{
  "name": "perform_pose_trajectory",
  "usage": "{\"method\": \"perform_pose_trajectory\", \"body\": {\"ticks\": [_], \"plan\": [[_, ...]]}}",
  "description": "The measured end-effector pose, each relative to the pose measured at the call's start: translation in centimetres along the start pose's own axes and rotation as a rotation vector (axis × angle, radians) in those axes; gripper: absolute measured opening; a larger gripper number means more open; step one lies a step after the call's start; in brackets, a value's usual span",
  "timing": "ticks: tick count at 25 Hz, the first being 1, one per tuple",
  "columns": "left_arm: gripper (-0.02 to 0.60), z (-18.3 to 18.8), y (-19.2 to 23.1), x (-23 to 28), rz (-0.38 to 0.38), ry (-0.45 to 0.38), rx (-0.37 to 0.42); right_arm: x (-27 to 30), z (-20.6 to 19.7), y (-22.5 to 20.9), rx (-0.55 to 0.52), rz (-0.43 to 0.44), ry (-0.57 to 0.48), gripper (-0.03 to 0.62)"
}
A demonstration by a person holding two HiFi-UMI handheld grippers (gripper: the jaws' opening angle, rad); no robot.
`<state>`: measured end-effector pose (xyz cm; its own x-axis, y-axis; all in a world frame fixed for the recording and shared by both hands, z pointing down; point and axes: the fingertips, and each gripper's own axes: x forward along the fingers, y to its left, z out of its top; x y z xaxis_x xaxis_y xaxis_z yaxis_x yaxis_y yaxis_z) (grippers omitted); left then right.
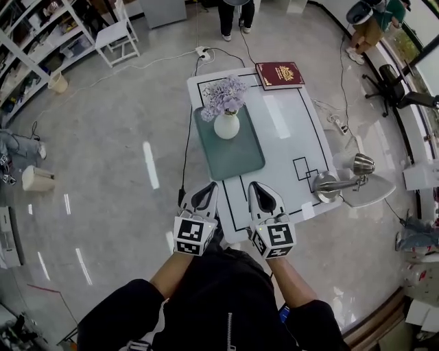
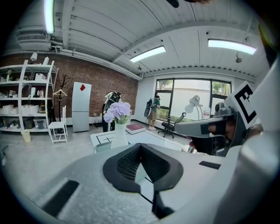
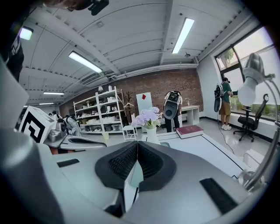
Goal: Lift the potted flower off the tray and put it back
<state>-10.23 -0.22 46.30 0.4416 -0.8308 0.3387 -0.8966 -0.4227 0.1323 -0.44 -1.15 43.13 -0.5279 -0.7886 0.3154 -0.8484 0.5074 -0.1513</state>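
Leaving the potted flower (image 1: 226, 113), lilac blooms in a white vase, standing upright on the far half of the teal tray (image 1: 233, 156), untouched. Resting that tray flat on the left part of the white desk (image 1: 281, 130). Sharing the desk with a dark red book (image 1: 280, 74) lying flat at the far right corner, well apart from the tray. Showing a silver desk lamp (image 1: 343, 182) by the desk's right edge.

Hovering the left claw (image 1: 208, 188) at the desk's near left corner, near the tray's near end, jaws pressed together on nothing. Holding the right claw (image 1: 255, 186) just beside it over the desk's near edge, jaws likewise pressed together and empty. Pointing both claws toward the flower, well apart from it.

Taking in a white chair (image 1: 116, 34) and open shelving (image 1: 41, 34) on the grey floor beyond, plus a person (image 1: 235, 17) standing past the desk's far end.
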Motion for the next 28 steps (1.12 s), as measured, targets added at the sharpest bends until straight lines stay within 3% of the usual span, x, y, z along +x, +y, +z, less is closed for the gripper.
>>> {"method": "perform_pose_trajectory", "body": {"ticks": [9, 19, 25, 28], "plan": [[0.006, 0.6, 3.1, 4.7, -0.069, 0.015, 0.013, 6.4, 1.4, -1.9, -0.041, -0.067, -0.029, 0.008], [0.006, 0.5, 4.6, 10.1, -0.030, -0.001, -0.011, 14.5, 0.4, -4.8, -0.097, -0.030, -0.027, 0.016], [0.006, -0.2, 5.7, 10.7, -0.004, 0.015, -0.044, 19.8, -0.3, -6.0, -0.109, -0.035, -0.060, 0.225], [0.006, -0.6, 6.6, 10.9, 0.010, 0.021, -0.052, 22.3, -0.9, -6.5, -0.094, -0.040, -0.071, 0.270]]}}
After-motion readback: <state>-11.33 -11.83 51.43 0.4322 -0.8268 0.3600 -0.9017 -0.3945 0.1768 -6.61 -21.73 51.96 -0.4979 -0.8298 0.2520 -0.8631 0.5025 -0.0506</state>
